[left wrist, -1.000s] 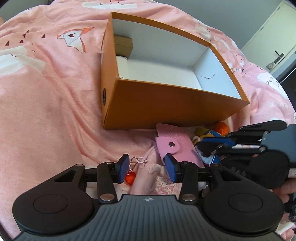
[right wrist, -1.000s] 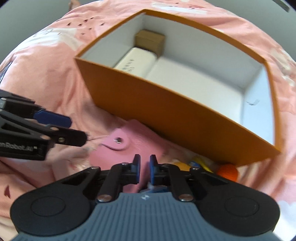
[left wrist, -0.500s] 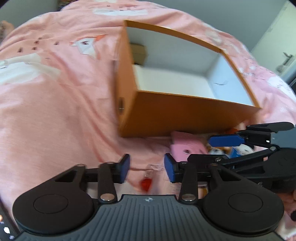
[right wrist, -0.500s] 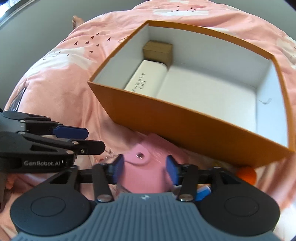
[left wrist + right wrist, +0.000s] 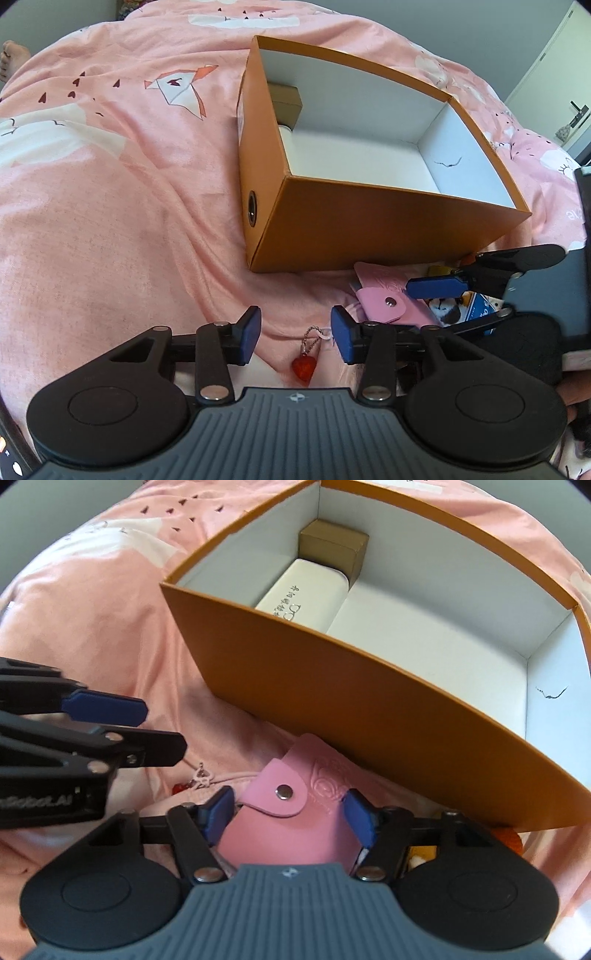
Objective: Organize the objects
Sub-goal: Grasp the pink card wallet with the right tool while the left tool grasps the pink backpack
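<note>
Both of your grippers stand open over the pink blanket, just in front of the orange box. Your right gripper has its fingers on either side of the pink pouch, not pressing it. Your left gripper is above the red heart charm, holding nothing, and a white case and a small brown box lie inside the orange box.

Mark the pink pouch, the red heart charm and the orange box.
pink pouch (image 5: pixel 291 834), right wrist view, front flap.
red heart charm (image 5: pixel 304 366), left wrist view, heart body.
orange box (image 5: pixel 388 229), left wrist view, near wall.
</note>
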{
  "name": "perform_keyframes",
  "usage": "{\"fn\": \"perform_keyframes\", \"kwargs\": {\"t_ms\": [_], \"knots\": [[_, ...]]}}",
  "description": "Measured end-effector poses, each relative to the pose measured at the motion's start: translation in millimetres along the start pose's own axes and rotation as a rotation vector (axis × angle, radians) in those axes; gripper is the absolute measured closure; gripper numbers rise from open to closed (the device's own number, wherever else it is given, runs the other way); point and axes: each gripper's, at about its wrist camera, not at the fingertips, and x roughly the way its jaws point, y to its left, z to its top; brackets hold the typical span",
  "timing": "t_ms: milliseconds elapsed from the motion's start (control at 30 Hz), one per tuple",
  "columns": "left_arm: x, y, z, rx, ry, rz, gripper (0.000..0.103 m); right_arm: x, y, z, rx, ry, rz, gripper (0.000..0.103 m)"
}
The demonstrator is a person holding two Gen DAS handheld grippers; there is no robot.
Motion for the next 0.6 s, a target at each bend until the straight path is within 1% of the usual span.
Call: {"fn": "perform_keyframes", "kwargs": {"t_ms": [67,167,233,400,433,467,500,533,600], "knots": [[2.2,-1.1,-0.1,-0.001,0.013,-0.024,0.048,-9.9,-6.9,-2.6,0.019,-0.006,0.038,0.055],[9.5,-7.2,-1.1,0.012,0.053,-0.060,0.045,-26.3,-17.5,-6.2,0.051,-0.020,0.092,0.066],[16.0,-12.7,-2.6,0.034,0.081,-0.073,0.042,-39.1,-21.8,-9.6,0.054,-0.038,0.095,0.068],[26.6,-21.9,-5.2,0.063,0.129,-0.092,0.041,-66.8,-33.0,-16.4,0.031,-0.083,0.020,0.069],[28.2,-22.5,-5.3,0.064,0.136,-0.102,0.041,-69.2,-38.0,-15.8,0.032,-0.083,0.003,0.069],[30.2,-22.7,-5.0,0.061,0.143,-0.115,0.041,-69.4,-42.6,-15.3,0.031,-0.076,-0.020,0.074],[32.8,-22.2,-4.6,0.053,0.153,-0.132,0.041,-66.0,-47.2,-14.0,0.032,-0.057,-0.049,0.075],[35.1,-21.5,-5.1,0.043,0.160,-0.142,0.041,-60.7,-53.0,-11.5,0.040,-0.039,-0.049,0.074],[39.2,-20.2,-5.0,0.027,0.170,-0.148,0.040,-51.7,-67.6,-10.2,0.103,-0.014,0.038,0.074]]}}
